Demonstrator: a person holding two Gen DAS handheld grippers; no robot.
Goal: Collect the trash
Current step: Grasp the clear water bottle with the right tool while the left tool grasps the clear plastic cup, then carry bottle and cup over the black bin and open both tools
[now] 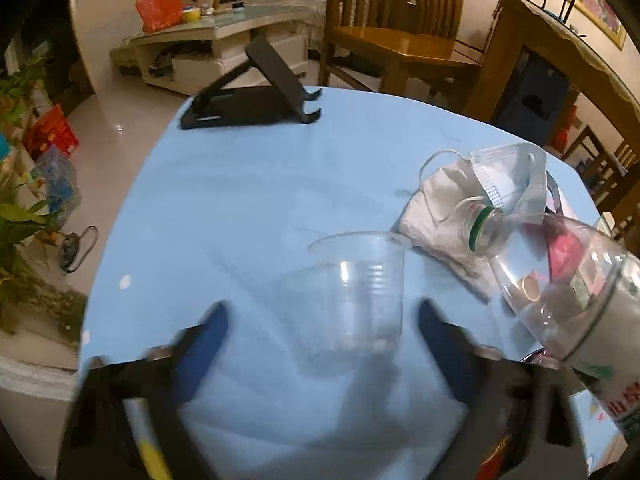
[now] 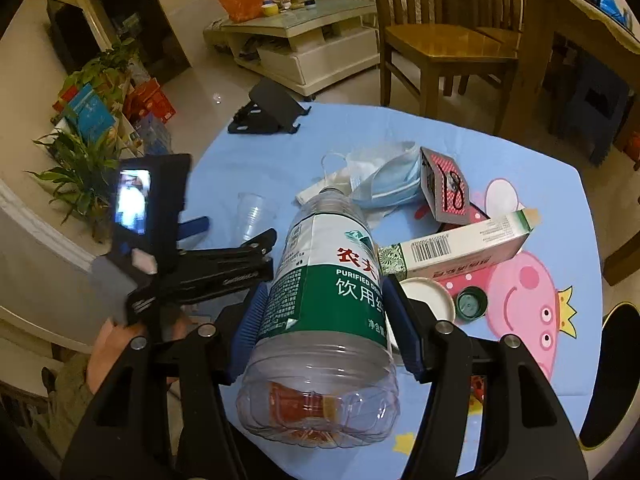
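Your right gripper (image 2: pixel 326 322) is clamped on a clear plastic bottle (image 2: pixel 320 320), blue pads pressed against its green-and-white label, which reads "PURIFIED" above Chinese characters; the bottle is uncapped and tilted, neck pointing away from you. Your left gripper (image 1: pixel 322 330) is spread wide, its fingers on either side of an empty clear plastic cup (image 1: pixel 360 292) standing upright on the light blue tablecloth (image 1: pixel 240 200), not touching it. Just right of the bottle lie a white lid (image 2: pixel 430 296), a green bottle cap (image 2: pixel 472 304) and a white-and-green carton (image 2: pixel 456 246) with a barcode. Beyond them sit a red card box marked "18" (image 2: pixel 446 188), a blue face mask (image 2: pixel 396 180) and crumpled tissue (image 1: pixel 436 216). Farthest, a black folding stand (image 1: pixel 256 100) rests at the table's edge.
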